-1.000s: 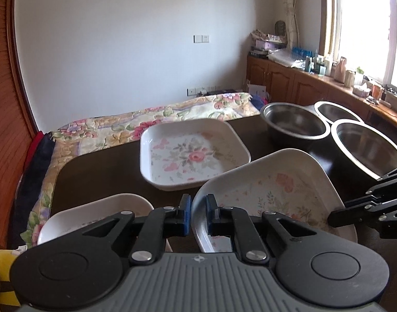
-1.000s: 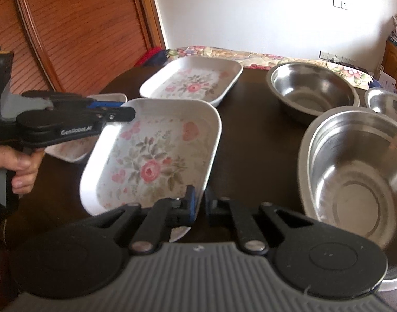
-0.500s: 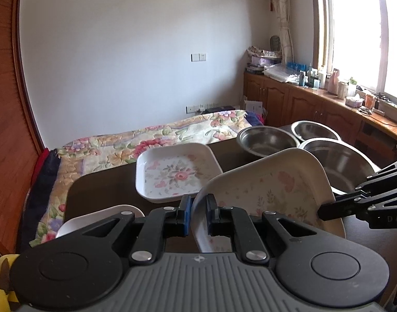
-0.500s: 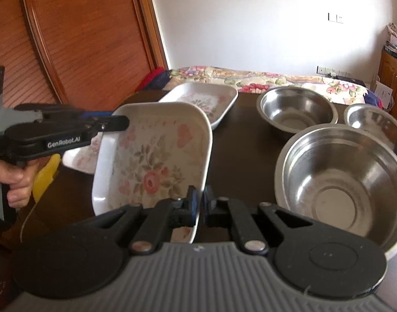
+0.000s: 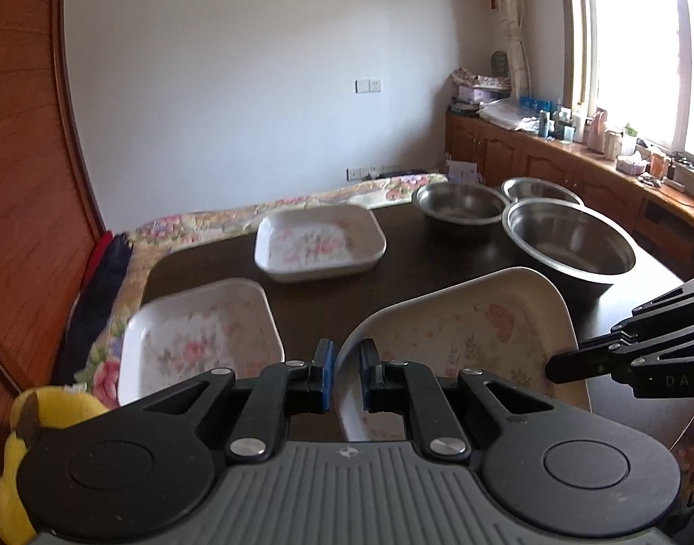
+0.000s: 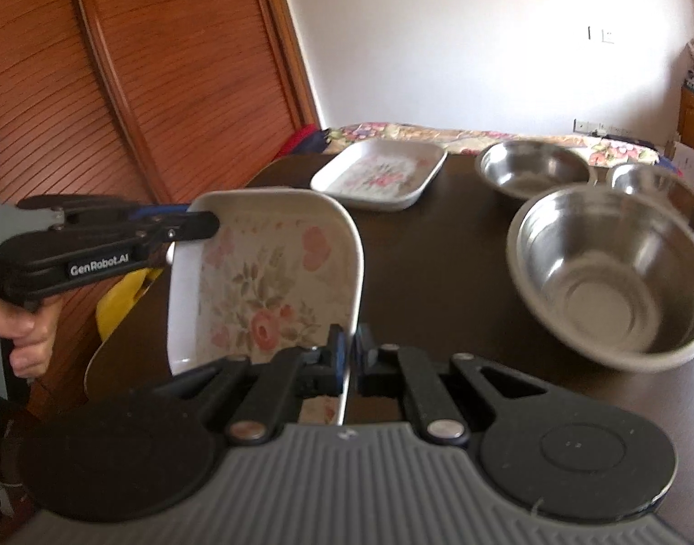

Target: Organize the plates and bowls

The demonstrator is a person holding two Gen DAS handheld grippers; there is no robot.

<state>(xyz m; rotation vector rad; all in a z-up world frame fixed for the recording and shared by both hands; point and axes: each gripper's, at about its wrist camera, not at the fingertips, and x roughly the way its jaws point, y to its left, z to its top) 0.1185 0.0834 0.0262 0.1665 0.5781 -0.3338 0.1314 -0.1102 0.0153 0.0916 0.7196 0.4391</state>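
Note:
A white square plate with a flower print [image 5: 474, 340] [image 6: 274, 281] hangs tilted above the dark table, held from both sides. My left gripper [image 5: 344, 372] [image 6: 201, 222] is shut on its left rim. My right gripper [image 6: 349, 354] [image 5: 551, 368] is shut on its right rim. A second floral plate [image 5: 197, 340] lies on the table just left of the held one. A third floral plate [image 5: 319, 245] [image 6: 378, 172] lies farther back. Three steel bowls stand at the right: a large one [image 5: 569, 240] [image 6: 610, 272], a medium one [image 5: 460, 202] [image 6: 533, 168] and a small one [image 5: 540, 190] [image 6: 656, 190].
The dark wooden table [image 6: 437, 250] has a bare strip between the plates and the bowls. A hand [image 6: 24, 340] grips the left tool's handle. A yellow object [image 6: 119, 299] sits at the table's left edge. A slatted wooden door stands at the left, and a floral bedspread [image 5: 301, 204] lies beyond the table.
Both grippers have drawn back toward the table's near side with the plate, so plates and bowls look farther away. The plate on the left has come fully into view.

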